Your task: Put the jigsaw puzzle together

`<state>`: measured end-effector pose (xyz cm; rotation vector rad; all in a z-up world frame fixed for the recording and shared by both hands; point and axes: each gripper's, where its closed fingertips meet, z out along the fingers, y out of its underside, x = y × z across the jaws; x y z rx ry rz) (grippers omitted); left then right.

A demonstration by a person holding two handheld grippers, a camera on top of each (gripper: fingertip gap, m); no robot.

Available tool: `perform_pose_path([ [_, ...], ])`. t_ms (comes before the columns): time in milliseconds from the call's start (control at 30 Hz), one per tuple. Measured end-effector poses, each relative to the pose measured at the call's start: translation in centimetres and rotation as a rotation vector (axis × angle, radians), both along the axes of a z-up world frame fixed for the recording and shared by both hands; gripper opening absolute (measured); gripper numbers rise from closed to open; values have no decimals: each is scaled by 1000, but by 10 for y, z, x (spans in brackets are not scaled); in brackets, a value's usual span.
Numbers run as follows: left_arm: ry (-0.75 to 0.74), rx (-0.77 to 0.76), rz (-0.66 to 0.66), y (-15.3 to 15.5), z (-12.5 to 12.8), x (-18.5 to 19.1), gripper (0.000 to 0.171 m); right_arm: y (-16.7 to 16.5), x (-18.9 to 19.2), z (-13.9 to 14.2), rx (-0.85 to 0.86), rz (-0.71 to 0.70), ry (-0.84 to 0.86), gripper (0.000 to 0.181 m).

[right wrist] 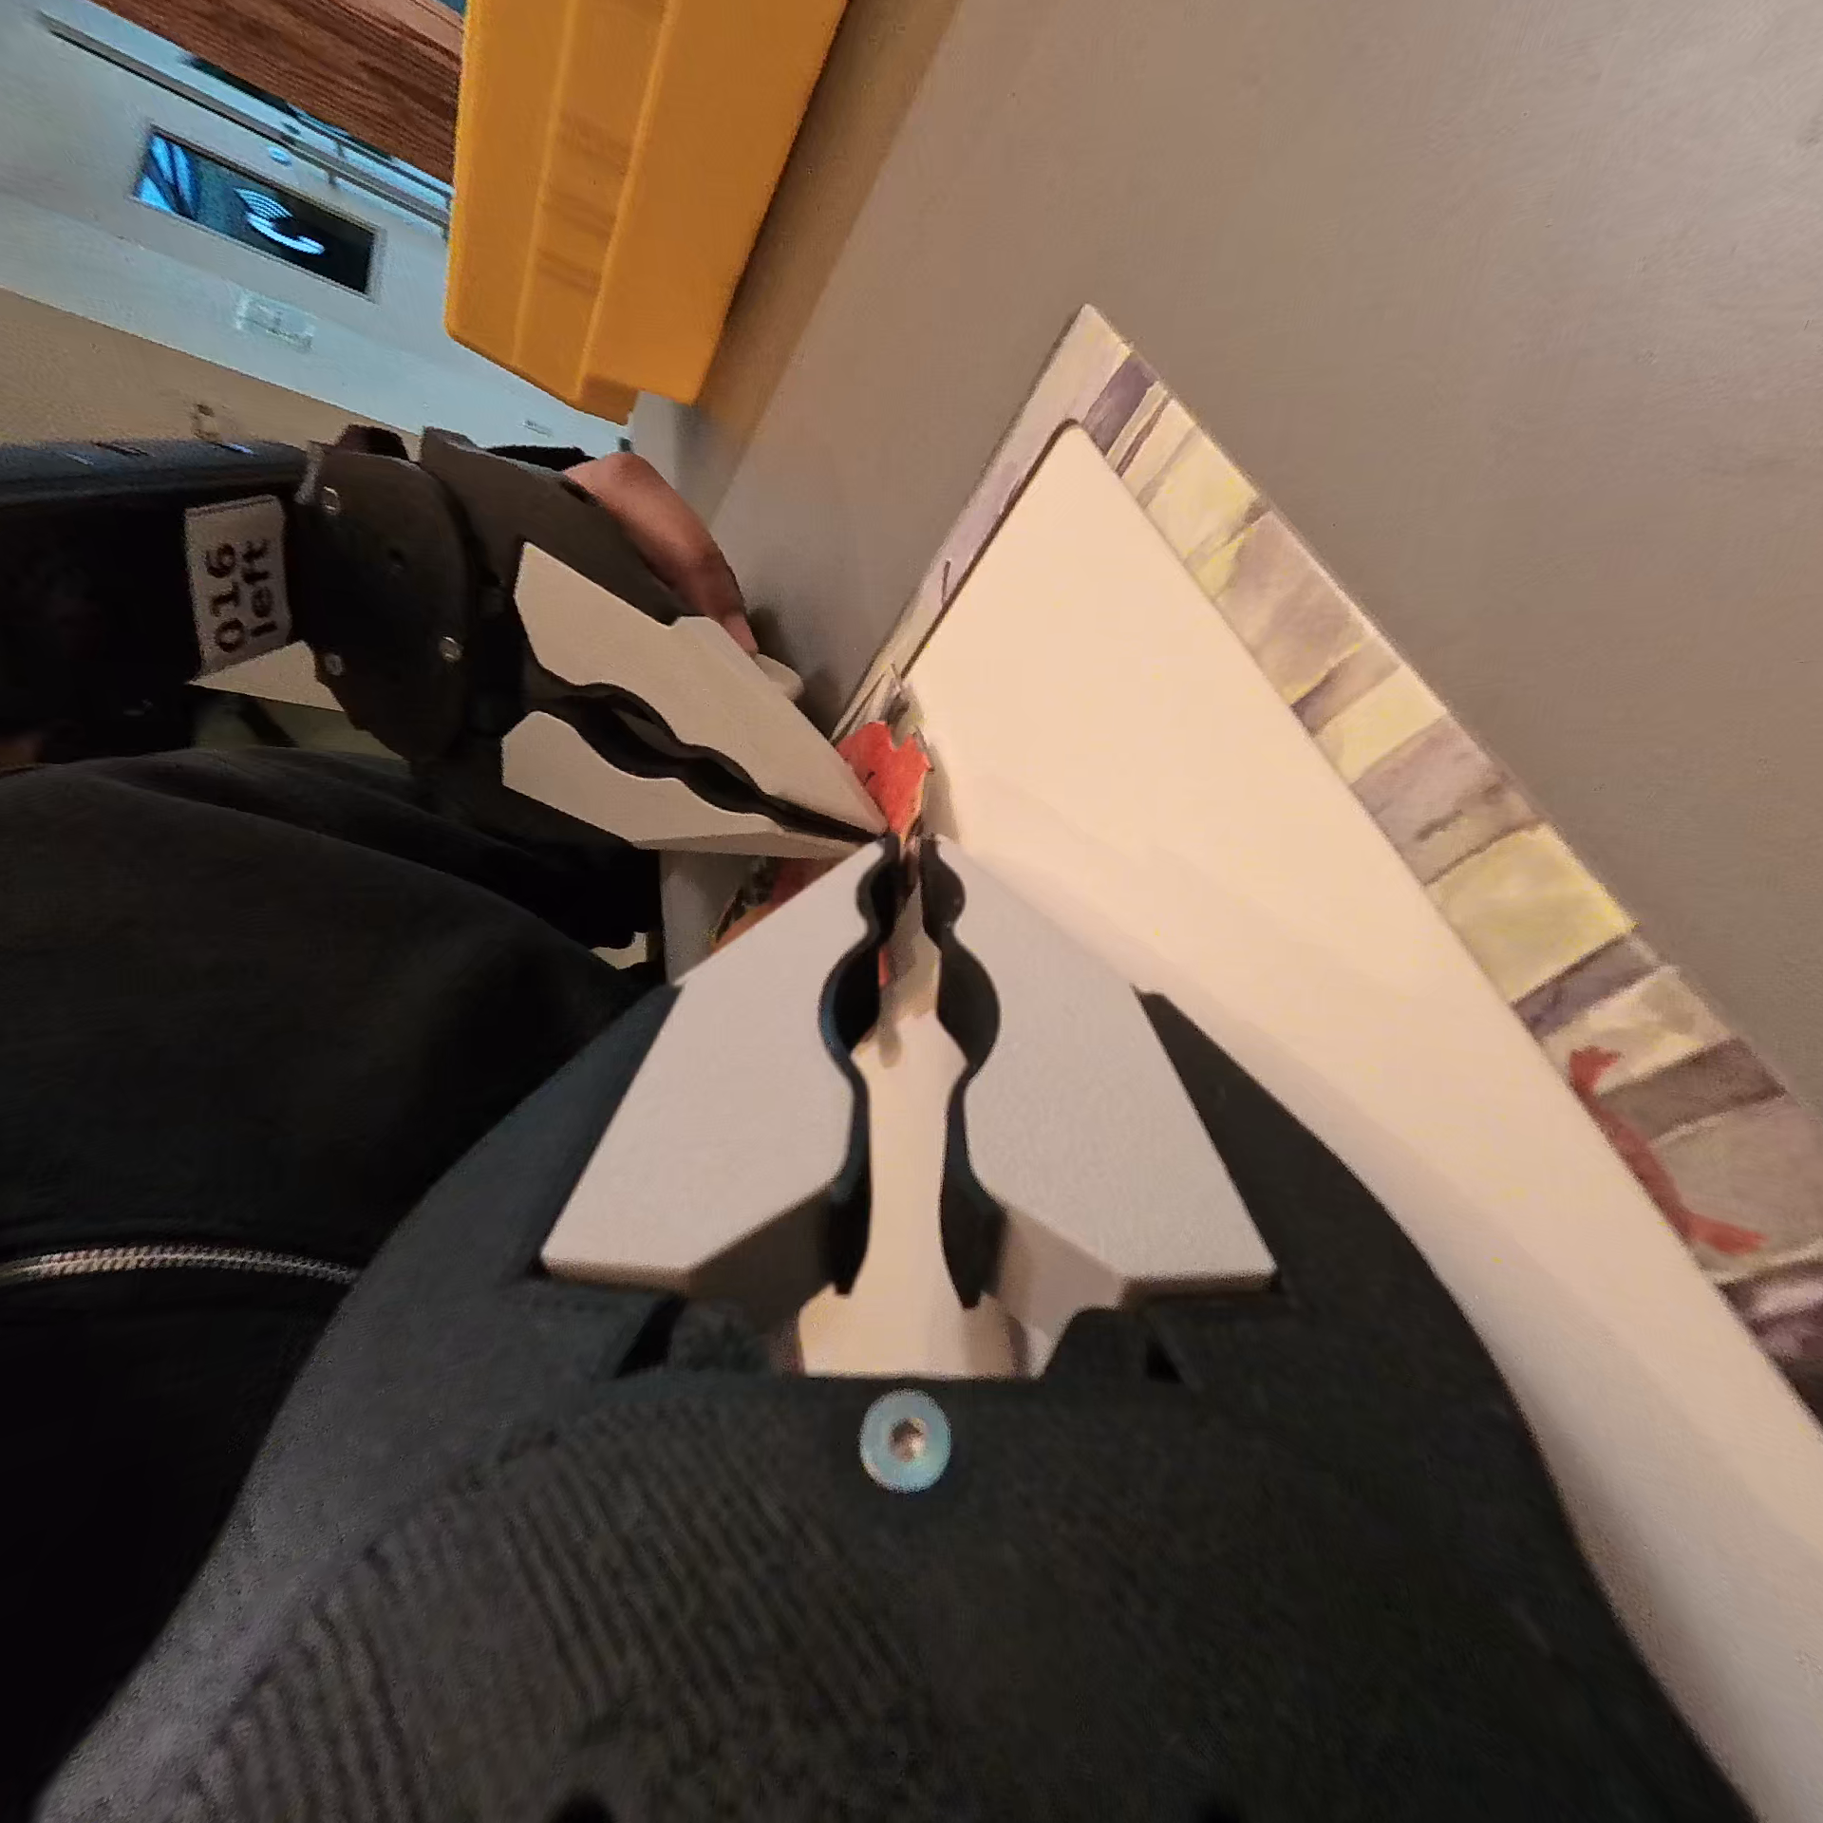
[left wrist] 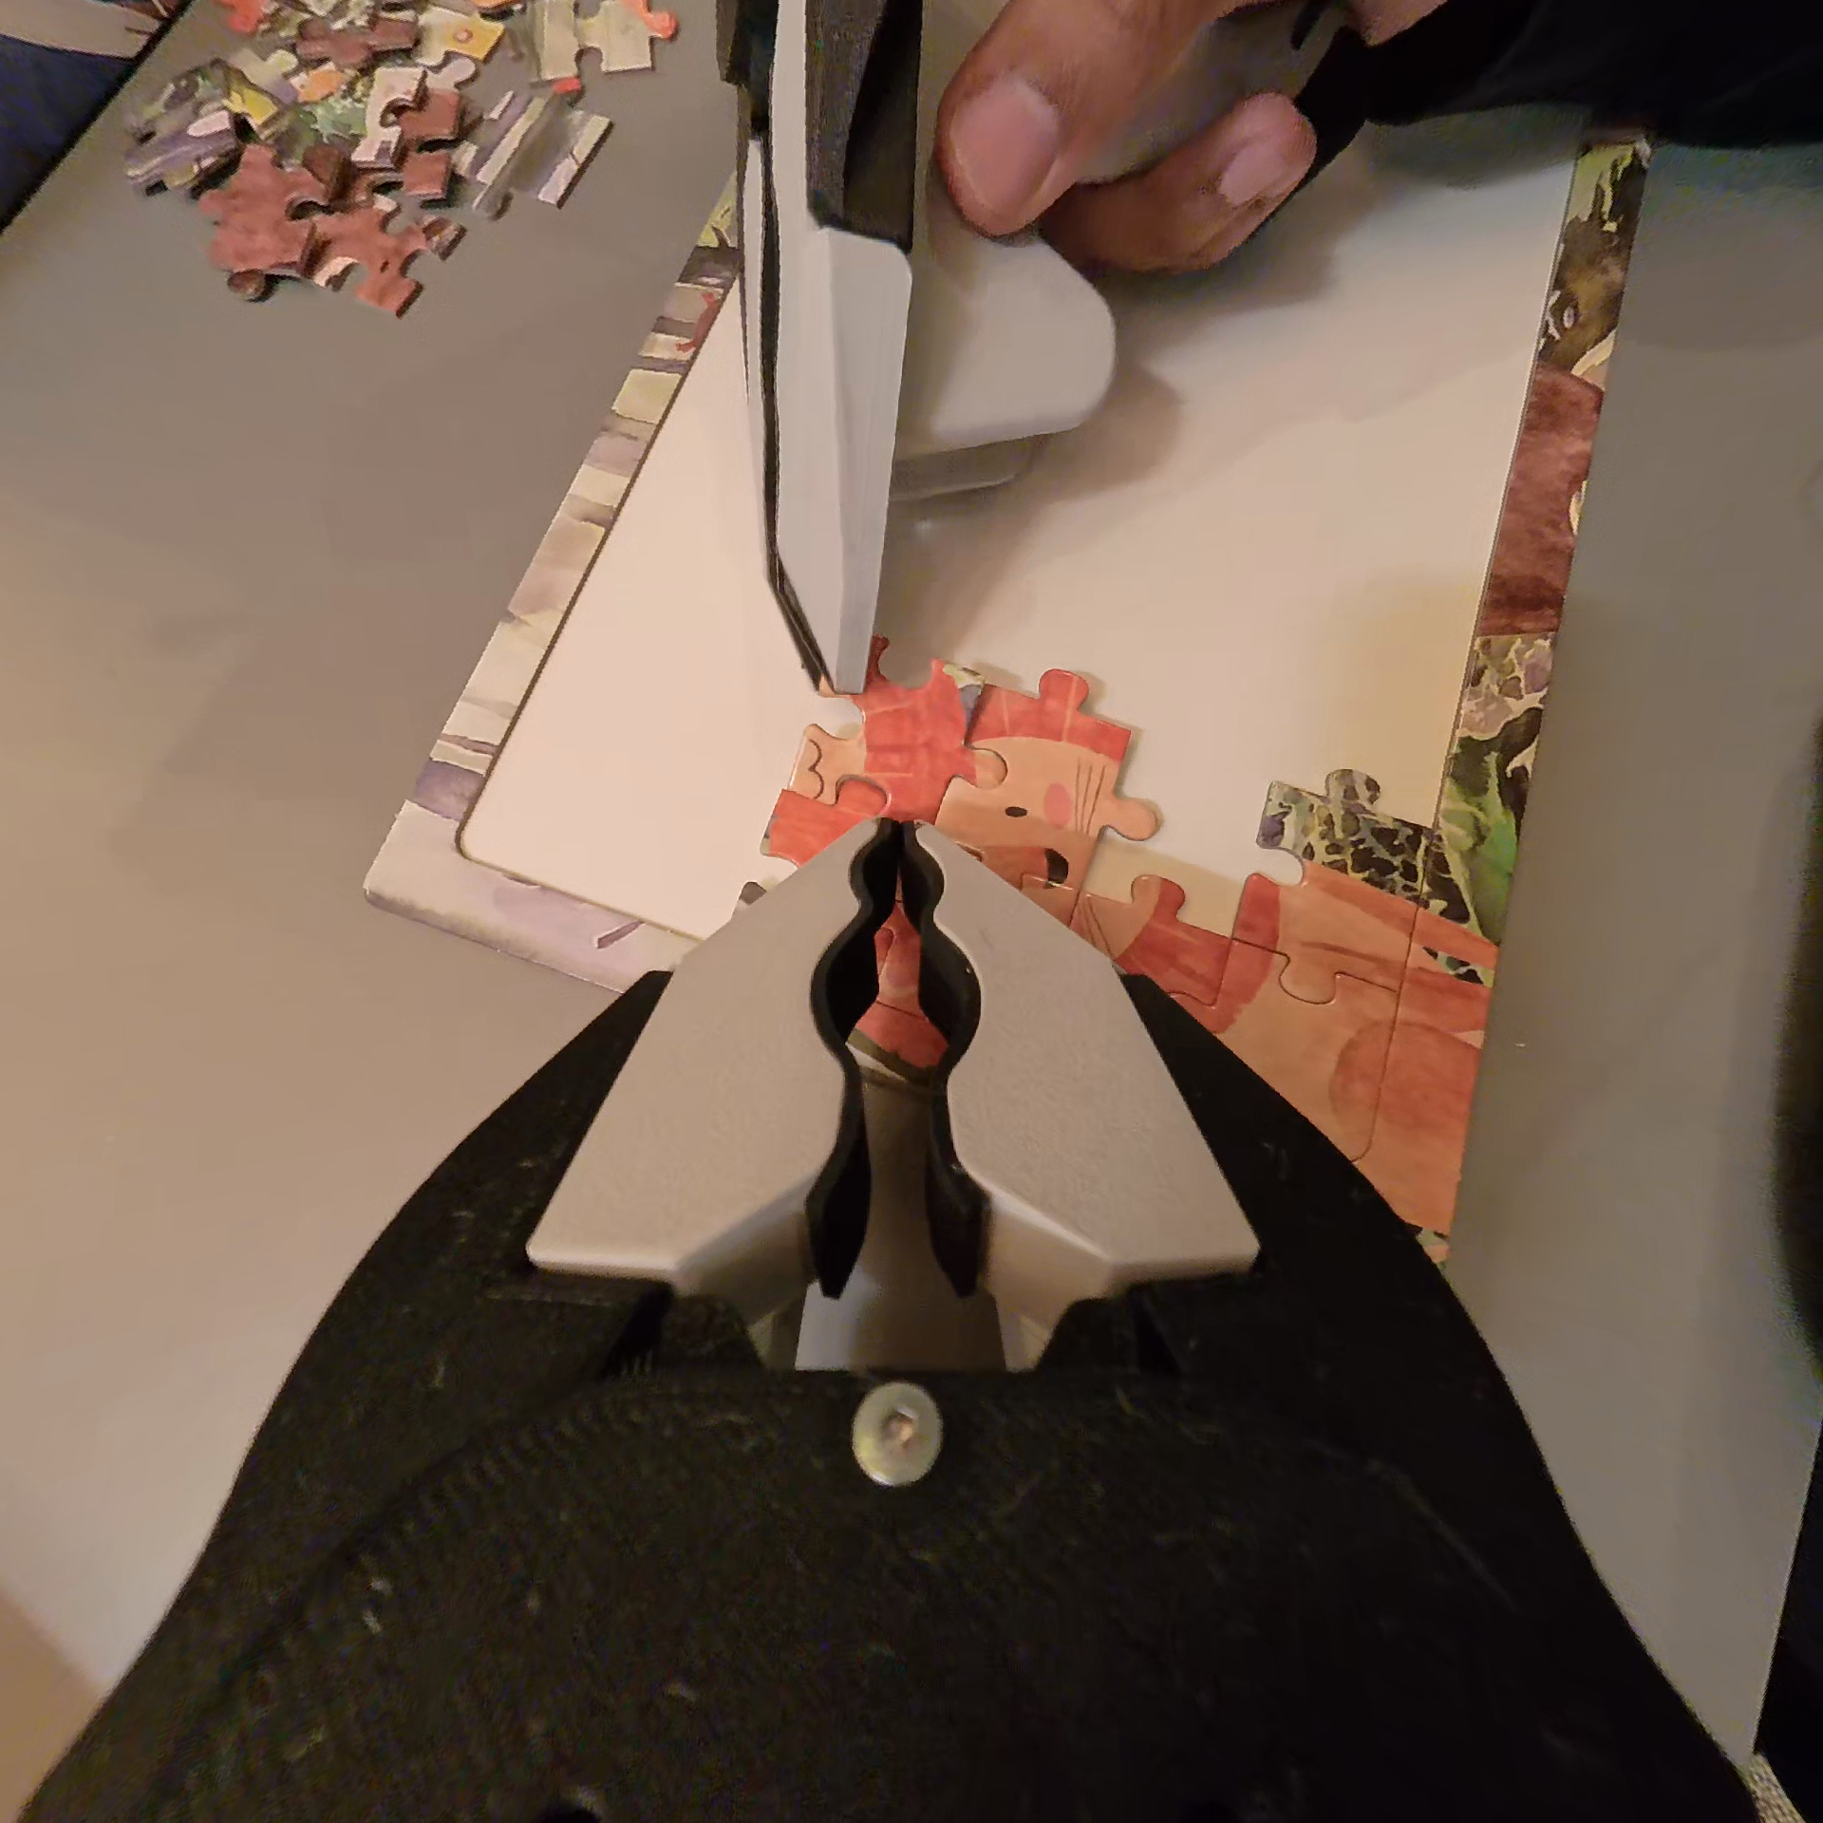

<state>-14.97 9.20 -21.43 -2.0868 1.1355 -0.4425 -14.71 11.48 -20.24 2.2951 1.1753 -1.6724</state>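
Note:
The puzzle tray has a white floor and a painted frame. Several orange and pink pieces are joined in its near right corner. A red-orange piece lies flat at the top left of that group. My left gripper is shut and empty, its tips on the joined pieces just below the red-orange piece. My right gripper comes down from above, shut, its tip touching that piece's upper left corner. In the right wrist view my right gripper meets the left gripper tip to tip at the piece on the tray.
A pile of loose pieces lies on the grey table at the far left. A person's hand holds the right gripper. A yellow bin stands beyond the table edge. A dark jacket fills the left of the right wrist view. Left and right tips are no more than a few centimetres apart.

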Motion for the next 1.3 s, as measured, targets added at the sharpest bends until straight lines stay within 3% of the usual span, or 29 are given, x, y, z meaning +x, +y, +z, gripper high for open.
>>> perform_pose_path([
  [533, -1, -4, -1, 0, 0, 0, 0, -1, 0, 6, 12, 26, 49, 0],
  [833, -7, -4, -2, 0, 0, 0, 0, 12, 4, 28, 45, -21, 144, 0],
  [1133, -108, 91, 72, 15, 22, -11, 0, 24, 20, 36, 112, -57, 161, 0],
  [1300, -120, 108, 72, 16, 24, -13, 0, 12, 23, 39, 142, -25, 156, 0],
])
